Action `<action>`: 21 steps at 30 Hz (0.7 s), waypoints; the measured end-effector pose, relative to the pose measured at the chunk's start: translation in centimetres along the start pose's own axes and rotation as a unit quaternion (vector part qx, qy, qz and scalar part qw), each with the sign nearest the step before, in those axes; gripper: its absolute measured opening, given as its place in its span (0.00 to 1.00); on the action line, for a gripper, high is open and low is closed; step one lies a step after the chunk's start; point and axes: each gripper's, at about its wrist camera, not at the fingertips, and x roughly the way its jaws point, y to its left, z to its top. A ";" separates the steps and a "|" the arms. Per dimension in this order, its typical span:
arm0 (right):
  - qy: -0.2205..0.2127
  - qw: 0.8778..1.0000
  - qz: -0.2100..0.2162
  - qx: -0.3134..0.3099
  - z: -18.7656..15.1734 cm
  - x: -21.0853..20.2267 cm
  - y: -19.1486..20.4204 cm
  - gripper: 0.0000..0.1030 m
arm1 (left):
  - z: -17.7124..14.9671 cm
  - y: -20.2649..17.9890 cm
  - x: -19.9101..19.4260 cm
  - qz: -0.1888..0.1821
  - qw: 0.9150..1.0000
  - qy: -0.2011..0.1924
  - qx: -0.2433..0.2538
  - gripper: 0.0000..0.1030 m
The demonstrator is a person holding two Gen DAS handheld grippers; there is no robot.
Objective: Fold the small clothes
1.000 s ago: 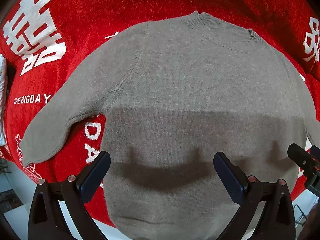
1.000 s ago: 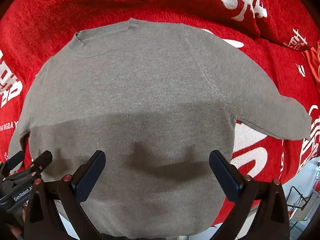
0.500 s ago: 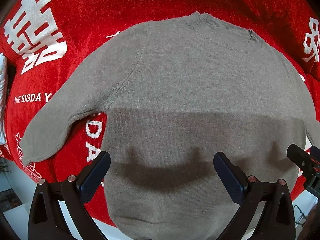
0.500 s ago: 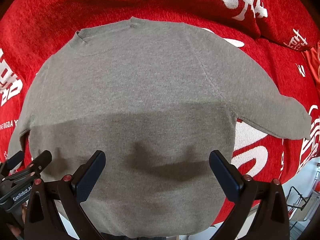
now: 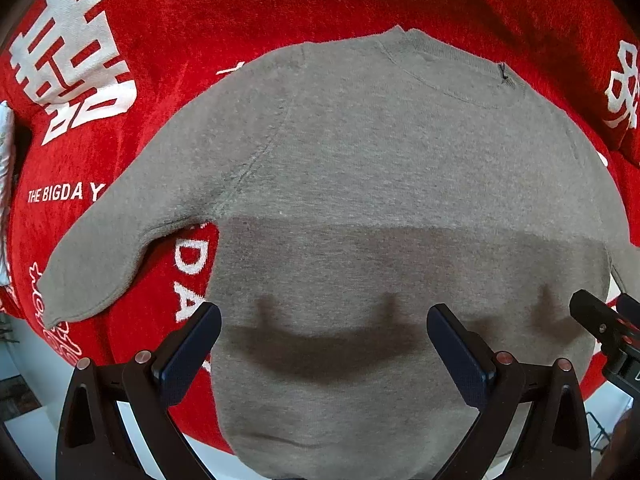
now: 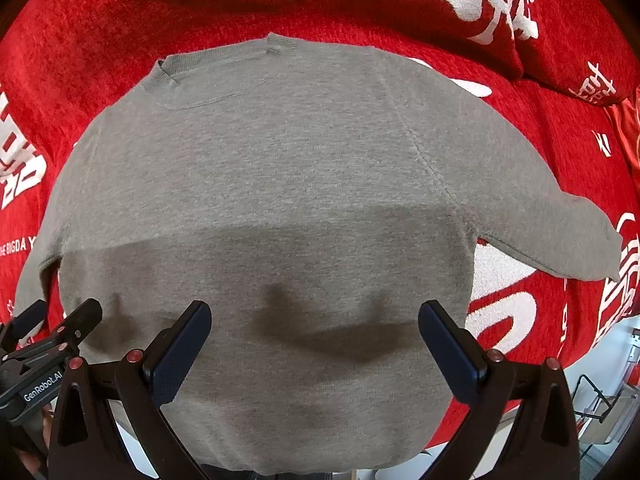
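A small grey knit sweater (image 5: 380, 184) lies flat, front up, neckline at the far end, on a red blanket (image 5: 200, 20). It also fills the right wrist view (image 6: 288, 184). Its left sleeve (image 5: 100, 264) and right sleeve (image 6: 552, 228) are spread outward. My left gripper (image 5: 324, 340) is open and empty, hovering above the sweater's lower body. My right gripper (image 6: 316, 336) is open and empty above the same lower body, further right. Each gripper shows at the edge of the other's view.
The red blanket with white lettering (image 6: 492, 4) covers the surface under and around the sweater. Its near edge drops to a pale floor (image 5: 36, 360). A wire rack (image 6: 600, 400) stands on the floor at the lower right.
Both views have shifted only slightly; the sweater sits marginally lower in the frames. Both grippers stay open and empty.
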 end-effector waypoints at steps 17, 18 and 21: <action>0.001 1.000 0.000 -0.007 0.0 -0.1 0.7 1.00 | 0.1 0.7 0.0 -0.004 1.000 -0.003 -0.008 1.00; 0.001 1.000 0.000 -0.008 0.0 -0.1 0.8 1.00 | 0.1 0.7 0.0 -0.004 1.000 -0.003 -0.008 1.00; 0.000 1.000 -0.001 -0.008 -0.1 -0.1 0.9 1.00 | 0.1 0.8 0.0 -0.005 1.000 -0.004 -0.007 1.00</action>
